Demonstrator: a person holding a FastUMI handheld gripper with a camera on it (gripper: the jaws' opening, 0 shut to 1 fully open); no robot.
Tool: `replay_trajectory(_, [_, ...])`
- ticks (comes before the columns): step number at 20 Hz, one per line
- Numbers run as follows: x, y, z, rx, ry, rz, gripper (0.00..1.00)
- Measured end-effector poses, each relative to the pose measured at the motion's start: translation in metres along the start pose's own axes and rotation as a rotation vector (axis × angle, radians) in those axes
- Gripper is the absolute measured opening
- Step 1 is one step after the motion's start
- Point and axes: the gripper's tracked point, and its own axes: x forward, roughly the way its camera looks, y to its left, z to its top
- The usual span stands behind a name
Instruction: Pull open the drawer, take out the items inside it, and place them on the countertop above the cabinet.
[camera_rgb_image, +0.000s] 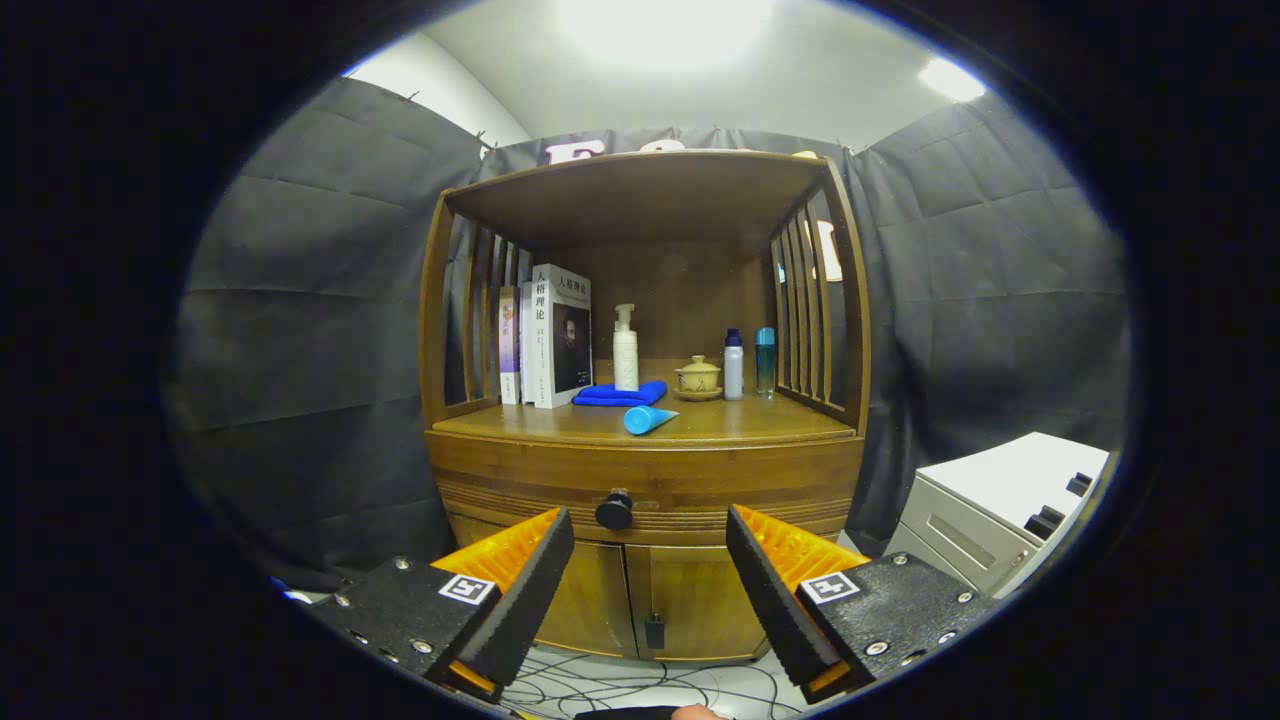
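The camera rides on the tool (650, 540), facing the cabinet (645, 480) head-on from nearby, level with its drawer (650, 485).

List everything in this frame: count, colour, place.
cabinet: 1, brown wood, ahead of the fingers
drawer knob: 1, black, on the closed drawer front, beyond the fingers
books: several, upright, countertop left
pump bottle: 1, white, on the cloth
cloth: 1, blue, folded, countertop
tube: 1, light blue, lying near countertop front
lidded cup: 1, tan, on saucer
bottles: 2, white and teal, countertop right
white unit: 1, right of cabinet
cables: several, on the floor
gripper: 1, orange with black pads, open, holding nothing
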Motion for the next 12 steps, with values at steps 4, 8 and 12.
replay_trajectory(4, [-0.013, -0.008, 0.002, 0.003, -0.002, -0.006, 0.95])
replay_trajectory(8, [-0.022, -0.014, 0.004, 0.009, -0.010, -0.004, 0.95])
replay_trajectory(12, [-0.028, -0.013, -0.001, -0.007, -0.005, 0.009, 0.95])
